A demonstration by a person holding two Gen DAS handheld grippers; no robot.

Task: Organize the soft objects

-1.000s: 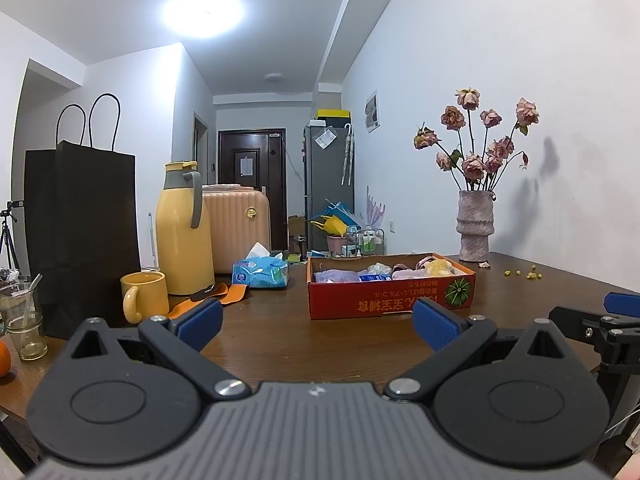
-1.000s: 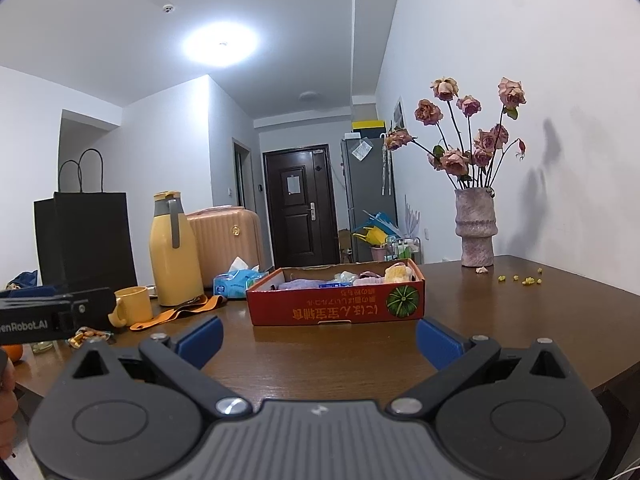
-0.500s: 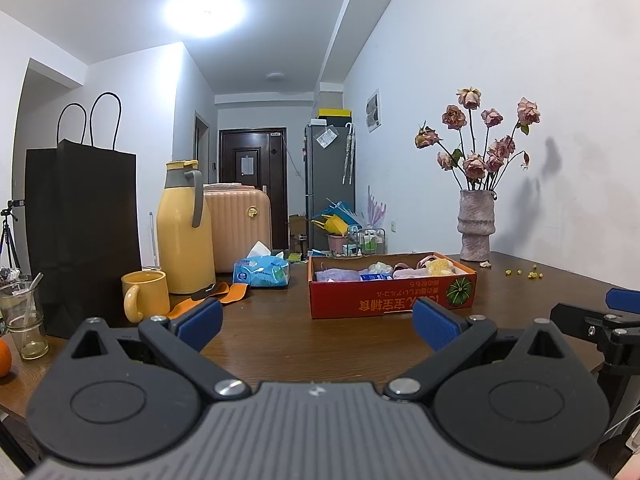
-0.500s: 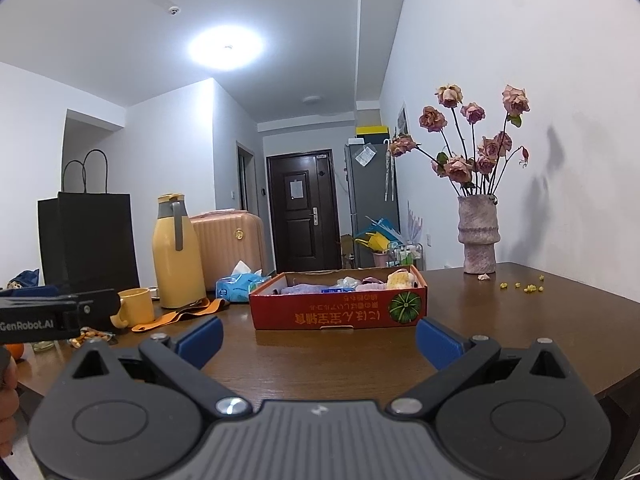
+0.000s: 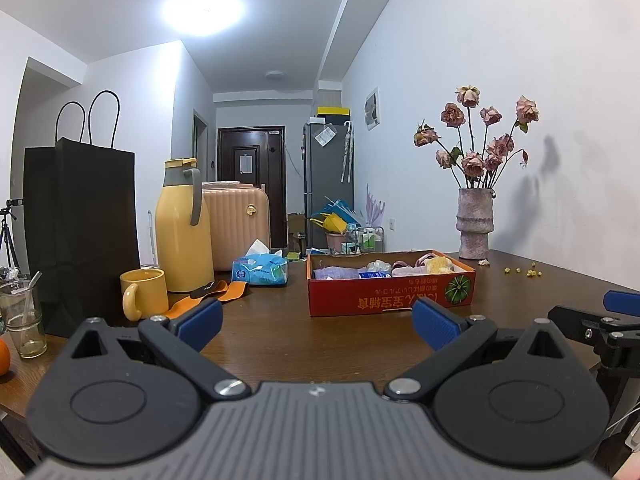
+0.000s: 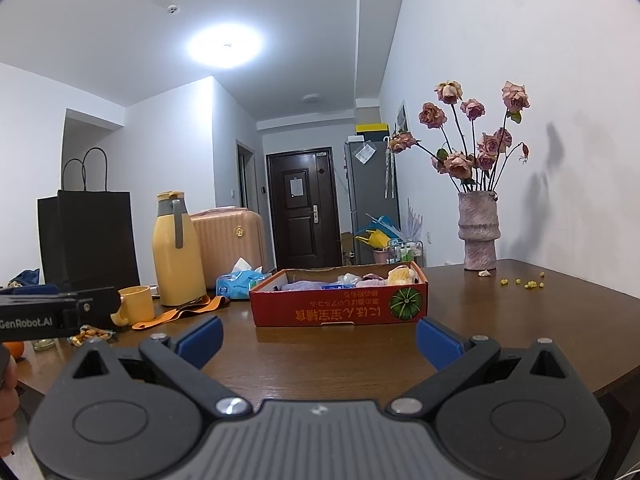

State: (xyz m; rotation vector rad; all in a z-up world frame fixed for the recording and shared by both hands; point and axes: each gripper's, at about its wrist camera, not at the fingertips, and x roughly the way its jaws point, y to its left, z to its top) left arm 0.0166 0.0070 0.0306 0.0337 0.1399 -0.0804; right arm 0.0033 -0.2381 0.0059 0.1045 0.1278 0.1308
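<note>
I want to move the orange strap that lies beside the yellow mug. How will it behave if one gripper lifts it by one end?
The orange strap lies flat in loose bends on the table, so it is probably floppy and would hang and trail. It looks thin, likely light. One end lies close to the yellow mug, so dragging might nudge it.

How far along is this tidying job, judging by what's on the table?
Barely begun, it seems. Done: some soft things already lie in the red box. In hand: nothing; the left gripper and right gripper are both open and empty, short of the box. Left: seemingly everything, perhaps including the orange strap on the table.
</note>
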